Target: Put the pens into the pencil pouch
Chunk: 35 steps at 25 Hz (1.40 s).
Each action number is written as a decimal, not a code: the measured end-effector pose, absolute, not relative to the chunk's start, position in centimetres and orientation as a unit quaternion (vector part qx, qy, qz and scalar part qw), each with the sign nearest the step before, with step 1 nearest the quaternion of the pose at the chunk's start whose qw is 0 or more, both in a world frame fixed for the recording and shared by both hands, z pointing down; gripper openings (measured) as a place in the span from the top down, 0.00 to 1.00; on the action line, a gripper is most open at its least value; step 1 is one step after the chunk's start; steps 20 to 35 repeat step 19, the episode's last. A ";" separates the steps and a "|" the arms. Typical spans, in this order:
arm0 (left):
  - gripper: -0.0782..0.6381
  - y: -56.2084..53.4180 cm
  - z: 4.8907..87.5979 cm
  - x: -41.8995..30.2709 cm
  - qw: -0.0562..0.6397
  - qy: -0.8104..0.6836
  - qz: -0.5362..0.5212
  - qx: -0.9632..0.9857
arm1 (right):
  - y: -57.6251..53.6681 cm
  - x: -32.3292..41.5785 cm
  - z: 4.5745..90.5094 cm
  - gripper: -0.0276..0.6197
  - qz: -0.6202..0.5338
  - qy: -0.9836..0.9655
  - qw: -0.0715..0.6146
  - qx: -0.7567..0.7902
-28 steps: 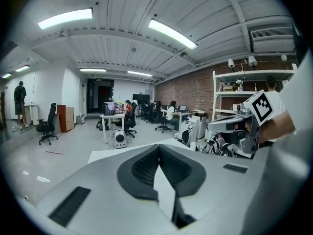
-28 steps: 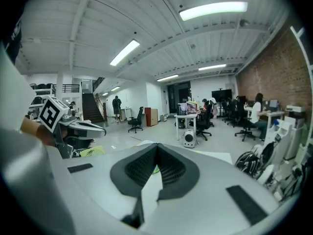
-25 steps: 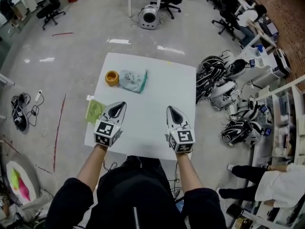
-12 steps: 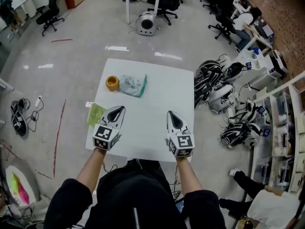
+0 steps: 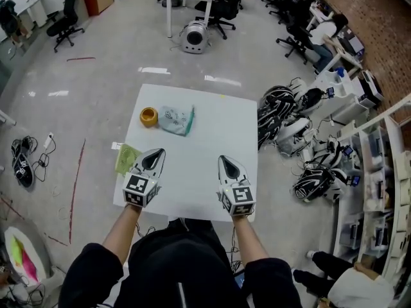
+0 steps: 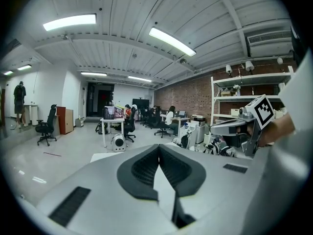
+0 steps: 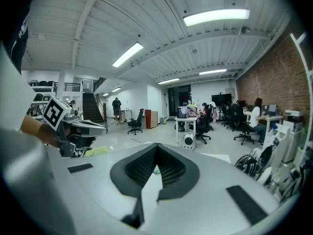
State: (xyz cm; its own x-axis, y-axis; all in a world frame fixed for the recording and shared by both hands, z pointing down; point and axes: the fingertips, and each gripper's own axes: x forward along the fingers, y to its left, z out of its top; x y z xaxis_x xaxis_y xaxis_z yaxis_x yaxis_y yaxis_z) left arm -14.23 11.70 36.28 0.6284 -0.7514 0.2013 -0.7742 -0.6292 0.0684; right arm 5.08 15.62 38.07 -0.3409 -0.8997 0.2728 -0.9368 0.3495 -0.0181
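Hovering over the near half of the white table [image 5: 205, 127], well apart from each other: left gripper [image 5: 158, 153] close to the left edge, right gripper [image 5: 223, 160] nearer the right edge, both with jaws pressed together and gripping nothing. Bare tabletop between them and ahead. Near the far left corner, a pale green pouch [image 5: 176, 119], just beside a small orange cup [image 5: 149, 116], or perhaps a roll; contents of either too small to tell, pens not made out. At the left edge, a green item [image 5: 126, 158]. Just off the right edge, a heap of bags [image 5: 276, 114].
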 end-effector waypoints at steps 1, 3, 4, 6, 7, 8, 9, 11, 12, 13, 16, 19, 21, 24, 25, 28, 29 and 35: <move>0.86 11.7 36.4 -14.2 0.076 -0.424 0.076 0.899 | 15.7 5.1 38.1 0.95 0.087 -0.815 0.107 0.563; 0.86 11.7 36.6 -13.8 0.077 -0.423 0.075 0.900 | 15.6 5.2 38.3 0.95 0.088 -0.815 0.104 0.564; 0.86 11.7 36.7 -13.7 0.077 -0.422 0.074 0.900 | 15.6 5.3 38.3 0.95 0.089 -0.814 0.102 0.565; 0.86 11.9 36.9 -13.6 0.077 -0.420 0.077 0.901 | 15.7 5.2 38.5 0.95 0.091 -0.814 0.100 0.565; 0.86 11.9 36.9 -13.5 0.076 -0.418 0.079 0.902 | 15.7 5.2 38.5 0.95 0.092 -0.814 0.099 0.565; 0.86 11.9 36.9 -13.4 0.075 -0.418 0.080 0.902 | 15.8 5.3 38.4 0.95 0.092 -0.813 0.099 0.566; 0.86 11.9 36.9 -13.3 0.075 -0.417 0.079 0.902 | 15.9 5.4 38.3 0.95 0.093 -0.813 0.100 0.566; 0.86 11.8 36.8 -13.1 0.076 -0.417 0.078 0.902 | 16.0 5.5 38.2 0.95 0.097 -0.811 0.102 0.567; 0.86 11.7 36.8 -13.1 0.076 -0.417 0.077 0.902 | 16.0 5.5 38.1 0.95 0.099 -0.811 0.102 0.568; 0.86 11.7 36.7 -13.1 0.077 -0.417 0.077 0.902 | 16.0 5.4 38.1 0.95 0.100 -0.811 0.102 0.568; 0.86 11.7 36.2 -13.1 0.087 -0.413 0.071 0.904 | 15.9 5.1 38.2 0.95 0.095 -0.812 0.104 0.566; 0.86 11.8 35.7 -13.0 0.095 -0.410 0.067 0.905 | 15.9 4.9 38.2 0.95 0.094 -0.813 0.108 0.565; 0.86 11.8 35.7 -13.0 0.095 -0.410 0.067 0.905 | 15.9 4.9 38.2 0.95 0.094 -0.813 0.108 0.565; 0.86 11.8 35.7 -13.0 0.095 -0.410 0.067 0.905 | 15.9 4.9 38.2 0.95 0.094 -0.813 0.108 0.565; 0.86 11.8 35.7 -13.0 0.095 -0.410 0.067 0.905 | 15.9 4.9 38.2 0.95 0.094 -0.813 0.108 0.565; 0.86 11.8 35.7 -13.0 0.095 -0.410 0.067 0.905 | 15.9 4.9 38.2 0.95 0.094 -0.813 0.108 0.565; 0.86 11.8 35.7 -13.0 0.095 -0.410 0.067 0.905 | 15.9 4.9 38.2 0.95 0.094 -0.813 0.108 0.565; 0.86 11.8 35.7 -13.0 0.095 -0.410 0.067 0.905 | 15.9 4.9 38.2 0.95 0.094 -0.813 0.108 0.565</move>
